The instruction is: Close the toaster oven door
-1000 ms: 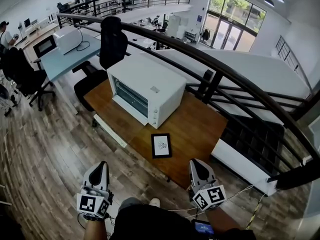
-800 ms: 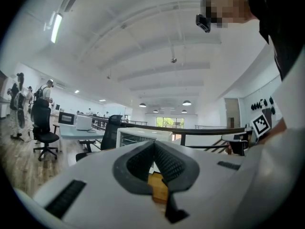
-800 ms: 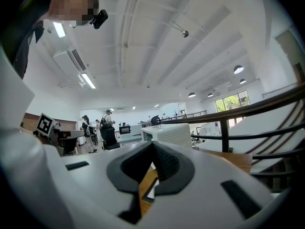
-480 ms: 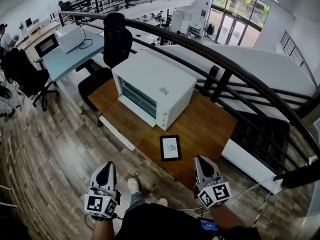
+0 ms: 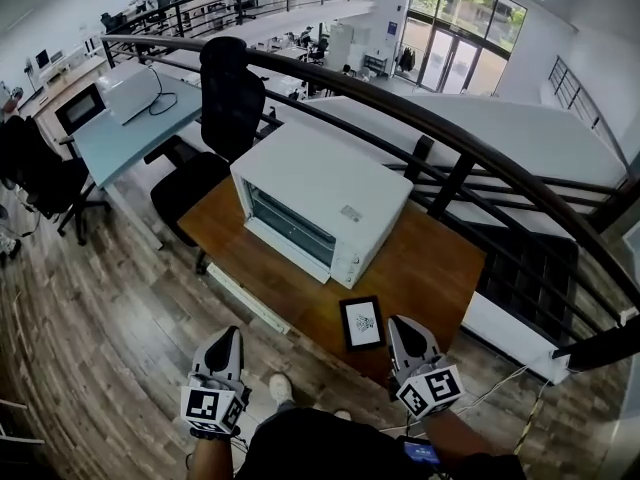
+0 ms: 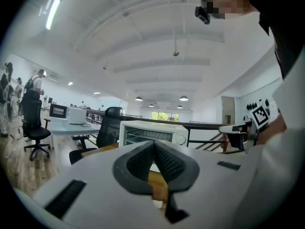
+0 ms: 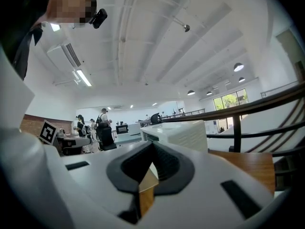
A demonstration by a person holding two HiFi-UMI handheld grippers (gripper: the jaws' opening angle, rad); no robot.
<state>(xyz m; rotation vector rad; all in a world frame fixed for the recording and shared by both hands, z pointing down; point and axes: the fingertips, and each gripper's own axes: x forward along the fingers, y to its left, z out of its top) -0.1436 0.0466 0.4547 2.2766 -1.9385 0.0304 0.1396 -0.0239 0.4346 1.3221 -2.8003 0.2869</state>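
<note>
The person has stepped nearer: the toaster oven (image 5: 320, 203) on the left end of the surface (image 5: 430, 268) now looms closer. The left gripper (image 5: 226, 338) and right gripper (image 5: 402, 328) hang short of the near edge, both pressed together and empty, well apart from the door.

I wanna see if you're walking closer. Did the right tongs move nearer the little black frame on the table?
Yes. The right tongs have come forward toward the table; their tip now sits right beside the black frame.
</note>
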